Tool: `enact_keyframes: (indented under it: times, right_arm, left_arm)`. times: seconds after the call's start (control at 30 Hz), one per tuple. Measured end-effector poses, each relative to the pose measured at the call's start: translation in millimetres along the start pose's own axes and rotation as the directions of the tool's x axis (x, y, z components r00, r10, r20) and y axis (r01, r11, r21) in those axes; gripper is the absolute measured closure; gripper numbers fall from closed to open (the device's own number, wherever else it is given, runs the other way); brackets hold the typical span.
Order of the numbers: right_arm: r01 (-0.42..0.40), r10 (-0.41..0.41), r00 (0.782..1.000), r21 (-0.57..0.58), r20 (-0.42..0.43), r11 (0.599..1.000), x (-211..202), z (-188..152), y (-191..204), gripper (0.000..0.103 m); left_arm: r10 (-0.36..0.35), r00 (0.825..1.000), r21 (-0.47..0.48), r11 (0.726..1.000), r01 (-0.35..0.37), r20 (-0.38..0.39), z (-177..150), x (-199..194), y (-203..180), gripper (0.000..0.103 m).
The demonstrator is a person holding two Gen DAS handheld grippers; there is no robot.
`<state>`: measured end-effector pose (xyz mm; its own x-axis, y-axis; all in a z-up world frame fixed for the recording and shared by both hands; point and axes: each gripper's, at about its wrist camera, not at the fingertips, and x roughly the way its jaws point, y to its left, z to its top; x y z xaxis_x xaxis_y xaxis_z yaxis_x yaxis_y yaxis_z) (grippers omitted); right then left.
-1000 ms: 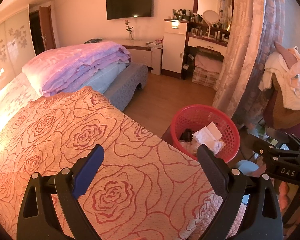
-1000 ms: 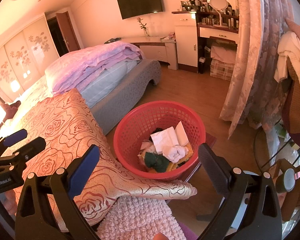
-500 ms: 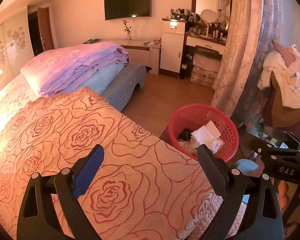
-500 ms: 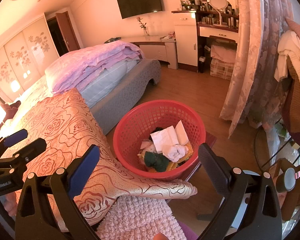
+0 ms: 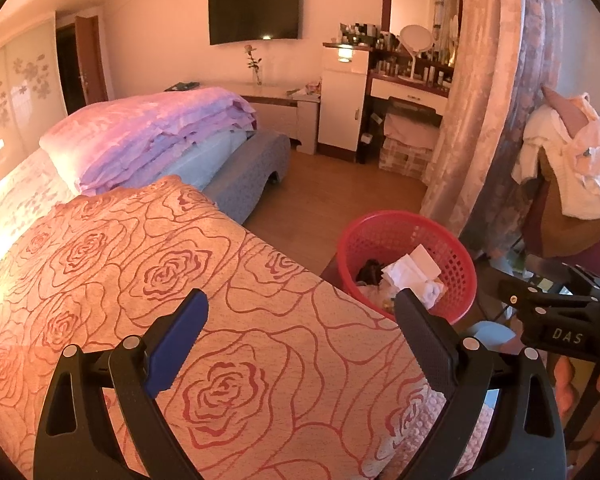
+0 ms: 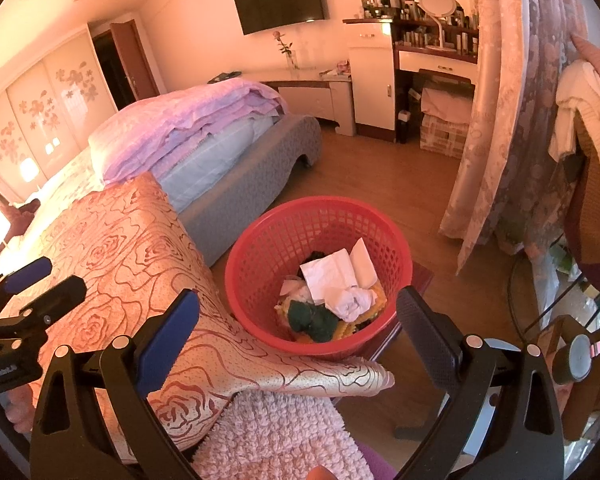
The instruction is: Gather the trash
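Both grippers gape wide and empty: left gripper over the bedspread, right gripper just short of the red basket holding trash. Depositing looks finished; next, locate more.

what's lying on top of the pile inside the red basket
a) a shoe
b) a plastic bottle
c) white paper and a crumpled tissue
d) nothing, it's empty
c: the right wrist view shows flat white paper and a crumpled tissue topping the pile in the red basket.
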<state>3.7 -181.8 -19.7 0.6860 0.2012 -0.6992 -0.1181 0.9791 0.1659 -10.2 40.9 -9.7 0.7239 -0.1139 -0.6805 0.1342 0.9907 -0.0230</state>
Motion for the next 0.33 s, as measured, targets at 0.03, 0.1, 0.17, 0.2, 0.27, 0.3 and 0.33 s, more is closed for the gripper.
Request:
enact_keyframes:
  times: [0.03, 0.1, 0.17, 0.2, 0.27, 0.3, 0.33]
  right_arm:
    - [0.001, -0.001, 1.0, -0.004, 0.0, 1.0, 0.4, -0.3, 1.1, 0.007]
    - [0.0, 0.0, 1.0, -0.024, -0.003, 1.0, 2.6, 0.0, 9.1, 0.007]
    - [-0.016, 0.015, 1.0, -0.052, -0.01, 0.999, 6.0, 1.0, 21.6, 0.007]
    - [-0.034, 0.032, 0.999, -0.073, -0.016, 0.997, 8.2, 3.1, 33.1, 0.007]
    - [-0.08, 0.077, 0.997, -0.123, -0.029, 0.989, 14.3, 8.8, 58.9, 0.007]
    - [-0.111, 0.106, 0.994, -0.153, -0.035, 0.982, 17.1, 12.8, 75.0, 0.007]
    - [-0.149, 0.144, 0.989, -0.19, -0.043, 0.97, 20.0, 15.3, 97.5, 0.007]
  left_arm:
    - [0.003, 1.0, -0.007, 1.0, -0.003, 0.0, -0.1, -0.6, 2.5, 0.012]
    - [0.02, 1.0, -0.033, 0.999, -0.02, -0.008, -1.8, -2.0, 14.4, 0.012]
    - [0.053, 0.998, -0.062, 0.997, -0.054, -0.02, -4.9, -4.3, 29.9, 0.012]
    - [0.085, 0.996, -0.089, 0.992, -0.087, -0.027, -8.6, -6.8, 44.8, 0.012]
    - [0.131, 0.991, -0.132, 0.982, -0.135, -0.041, -14.3, -10.9, 70.7, 0.012]
    - [0.168, 0.984, -0.163, 0.971, -0.175, -0.055, -19.0, -13.5, 87.7, 0.012]
    - [0.214, 0.974, -0.2, 0.954, -0.225, -0.077, -25.2, -16.6, 108.1, 0.012]
